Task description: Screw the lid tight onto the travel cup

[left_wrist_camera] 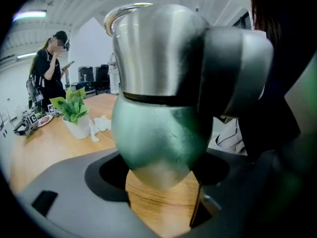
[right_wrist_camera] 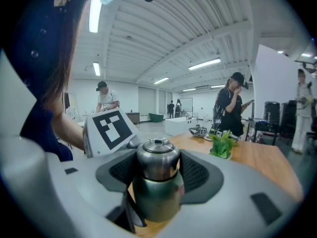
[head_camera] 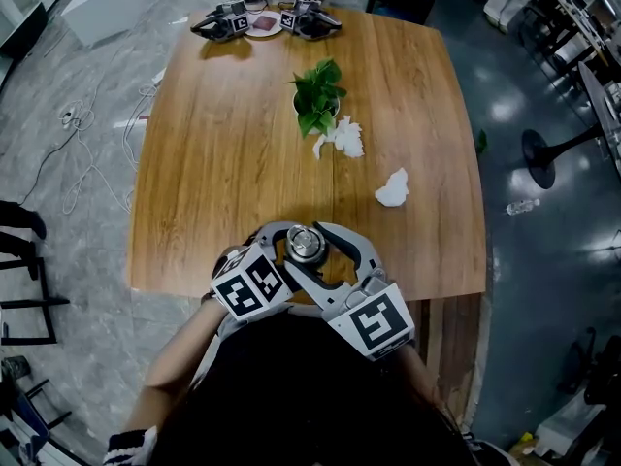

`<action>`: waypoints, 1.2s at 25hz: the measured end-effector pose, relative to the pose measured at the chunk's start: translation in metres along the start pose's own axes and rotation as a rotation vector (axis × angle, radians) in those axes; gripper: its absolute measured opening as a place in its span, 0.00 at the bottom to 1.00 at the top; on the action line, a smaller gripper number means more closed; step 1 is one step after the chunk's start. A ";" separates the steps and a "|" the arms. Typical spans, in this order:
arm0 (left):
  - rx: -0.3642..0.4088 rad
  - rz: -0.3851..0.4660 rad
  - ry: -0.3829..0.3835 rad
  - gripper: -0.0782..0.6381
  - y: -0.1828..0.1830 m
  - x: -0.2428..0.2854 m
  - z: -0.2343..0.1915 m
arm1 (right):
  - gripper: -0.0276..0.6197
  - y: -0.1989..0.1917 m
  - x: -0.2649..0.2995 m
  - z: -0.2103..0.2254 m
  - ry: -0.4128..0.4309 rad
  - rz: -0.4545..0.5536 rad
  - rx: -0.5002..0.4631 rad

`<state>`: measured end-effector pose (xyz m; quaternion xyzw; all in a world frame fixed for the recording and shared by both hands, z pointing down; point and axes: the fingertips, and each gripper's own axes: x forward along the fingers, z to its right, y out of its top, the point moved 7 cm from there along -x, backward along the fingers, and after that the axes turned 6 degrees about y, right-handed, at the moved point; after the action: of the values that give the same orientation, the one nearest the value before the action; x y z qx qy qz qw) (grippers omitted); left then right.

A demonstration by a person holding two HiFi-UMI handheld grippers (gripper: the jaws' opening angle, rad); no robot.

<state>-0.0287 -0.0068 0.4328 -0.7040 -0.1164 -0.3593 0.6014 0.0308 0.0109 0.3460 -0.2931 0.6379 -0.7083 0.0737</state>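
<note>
Left hand-held gripper (left_wrist_camera: 162, 171): jaws closed on the green body of the cup (left_wrist_camera: 158, 138), one jaw at each flank. The body fills the space between them.

Right hand-held gripper (right_wrist_camera: 157, 167): jaws set wide and closed on the steel lid (right_wrist_camera: 158, 157), with the ribbed pads (right_wrist_camera: 196, 171) against its two sides. In the left gripper view, one of its grey jaws lies against the lid's right side, above the left hand-held gripper's own jaws.

Cup: upright, with the lid seated on top and a dark seam showing between lid and body. It stands between the two hand-held grippers, which meet around it from either side, the left low on the body and the right high on the lid. It is over the near edge of the counter (head_camera: 233, 163), close to the person's body. Whether its base rests on the wood cannot be told.

Ahead of both hand-held grippers, well apart from them: a potted plant (head_camera: 317, 100) with a tissue wad (head_camera: 342, 139) just beside the pot. A second wad (head_camera: 392, 189) lies nearer, ahead and to the right of the right hand-held gripper.

Beyond the counter's far end, a bystander (right_wrist_camera: 233, 103) in dark clothes and a cap is standing
</note>
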 end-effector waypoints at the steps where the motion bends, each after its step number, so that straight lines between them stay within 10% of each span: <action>1: -0.004 0.000 0.008 0.65 0.000 0.000 -0.001 | 0.44 -0.001 0.000 0.001 -0.001 0.003 0.008; 15: -0.194 0.119 0.287 0.65 -0.009 -0.043 -0.046 | 0.43 -0.006 -0.040 0.049 -0.326 0.028 0.070; 19: -0.193 0.165 0.343 0.65 -0.006 -0.062 -0.045 | 0.22 -0.024 -0.058 0.067 -0.458 0.003 0.175; 30: -0.229 0.139 0.416 0.65 -0.017 -0.084 -0.031 | 0.14 -0.051 -0.047 0.062 -0.474 -0.130 0.307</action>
<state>-0.1104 -0.0093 0.3925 -0.6849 0.1000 -0.4650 0.5519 0.1148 -0.0110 0.3796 -0.4762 0.4682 -0.7115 0.2187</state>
